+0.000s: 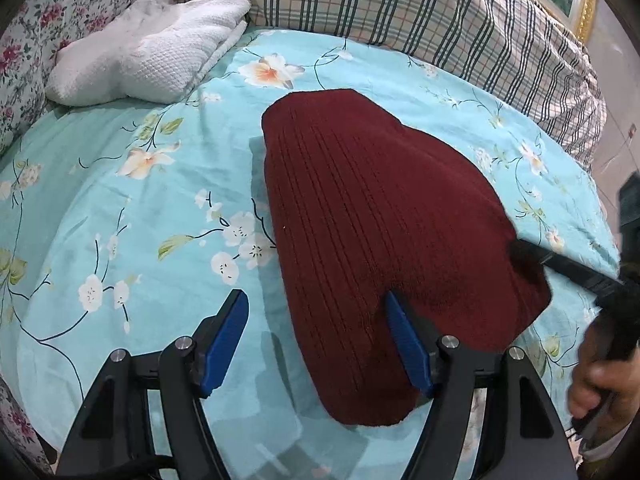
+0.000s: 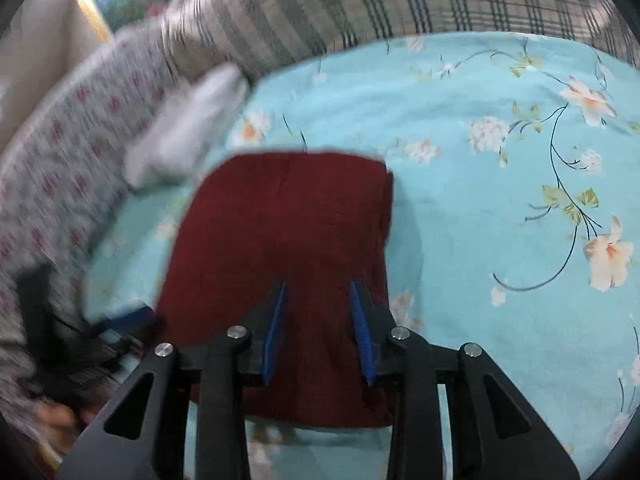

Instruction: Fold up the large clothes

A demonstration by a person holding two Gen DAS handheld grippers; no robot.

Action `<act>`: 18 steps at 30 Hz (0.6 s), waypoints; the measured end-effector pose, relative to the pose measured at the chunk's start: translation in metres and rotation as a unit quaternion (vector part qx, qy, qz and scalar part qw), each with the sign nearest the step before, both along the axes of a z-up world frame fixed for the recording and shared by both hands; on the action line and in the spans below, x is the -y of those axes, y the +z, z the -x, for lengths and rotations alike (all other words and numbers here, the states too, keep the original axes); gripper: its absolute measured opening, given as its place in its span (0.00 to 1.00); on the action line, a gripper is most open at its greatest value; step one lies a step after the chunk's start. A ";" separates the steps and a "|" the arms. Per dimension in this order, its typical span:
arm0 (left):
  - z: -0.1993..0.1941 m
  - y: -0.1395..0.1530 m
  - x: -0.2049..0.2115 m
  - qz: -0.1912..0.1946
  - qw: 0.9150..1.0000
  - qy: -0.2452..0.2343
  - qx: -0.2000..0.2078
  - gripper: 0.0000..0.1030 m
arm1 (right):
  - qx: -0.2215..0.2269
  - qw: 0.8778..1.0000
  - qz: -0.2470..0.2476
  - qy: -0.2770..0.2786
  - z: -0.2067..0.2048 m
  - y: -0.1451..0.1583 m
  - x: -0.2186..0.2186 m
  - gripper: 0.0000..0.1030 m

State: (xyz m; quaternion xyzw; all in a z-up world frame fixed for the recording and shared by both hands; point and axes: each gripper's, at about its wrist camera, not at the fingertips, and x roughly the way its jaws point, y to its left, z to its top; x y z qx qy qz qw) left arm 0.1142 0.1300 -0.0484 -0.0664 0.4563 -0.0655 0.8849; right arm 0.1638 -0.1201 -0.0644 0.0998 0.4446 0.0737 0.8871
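Grippers, left (image 1: 316, 300) wide, right (image 2: 318, 290) seemingly narrower, hover empty over folded maroon knit (image 1: 380, 220).

No readable text, label, brand, number or sign shows in either view. The left claw's body (image 2: 92, 376), at eight o'clock in the right wrist view, carries a small pale printed patch, too blurred to make out.
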 end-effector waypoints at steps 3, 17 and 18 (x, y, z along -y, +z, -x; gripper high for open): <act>0.000 0.000 0.000 -0.005 1.000 0.003 -0.001 0.73 | 0.004 1.000 0.003 -0.005 0.000 -0.007 0.002 0.32; 0.048 0.025 -0.008 -0.043 0.998 0.042 0.004 0.83 | 0.033 0.999 -0.032 -0.018 0.070 0.035 0.017 0.33; 0.056 0.023 -0.008 -0.049 0.998 0.045 -0.001 0.83 | 0.032 0.999 -0.033 -0.018 0.080 0.034 0.019 0.33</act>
